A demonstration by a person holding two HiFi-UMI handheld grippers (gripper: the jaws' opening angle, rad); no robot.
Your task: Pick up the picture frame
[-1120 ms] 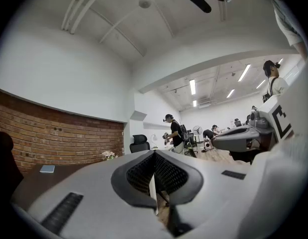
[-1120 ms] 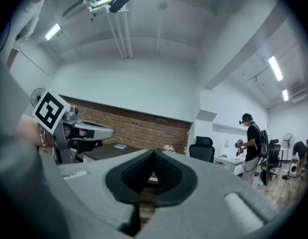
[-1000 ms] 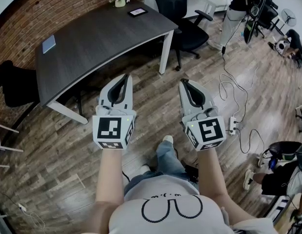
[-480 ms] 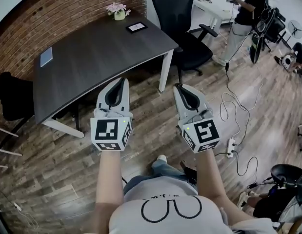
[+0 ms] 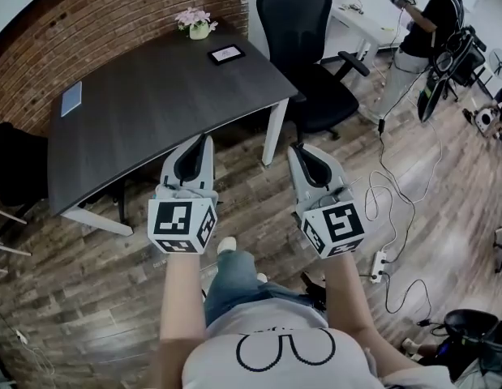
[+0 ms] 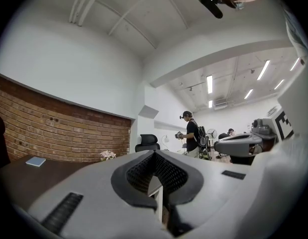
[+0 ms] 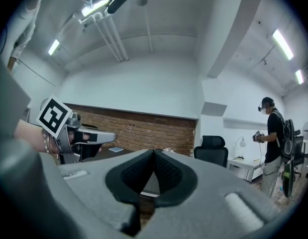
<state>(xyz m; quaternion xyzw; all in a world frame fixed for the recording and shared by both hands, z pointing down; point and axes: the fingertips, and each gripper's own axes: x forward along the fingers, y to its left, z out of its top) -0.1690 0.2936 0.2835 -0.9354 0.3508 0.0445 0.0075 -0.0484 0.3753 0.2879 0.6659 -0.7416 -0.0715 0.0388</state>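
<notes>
At the desk's (image 5: 153,96) far end, near the flower pot (image 5: 195,20), the picture frame (image 5: 225,53) sits, long side crosswise, well ahead of both empty grippers, jaws together, the left gripper (image 5: 203,141) slightly nearer than the right gripper (image 5: 299,149).

bright ceiling strip lights (image 7: 284,44), sharp focus, strong fisheye edge distortion.

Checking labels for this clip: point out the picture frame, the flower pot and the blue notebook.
picture frame (image 5: 226,53): head view, middle of its pale face.
flower pot (image 5: 199,31): head view, pot's front under the blooms.
blue notebook (image 5: 71,99): head view, middle of its cover.
</notes>
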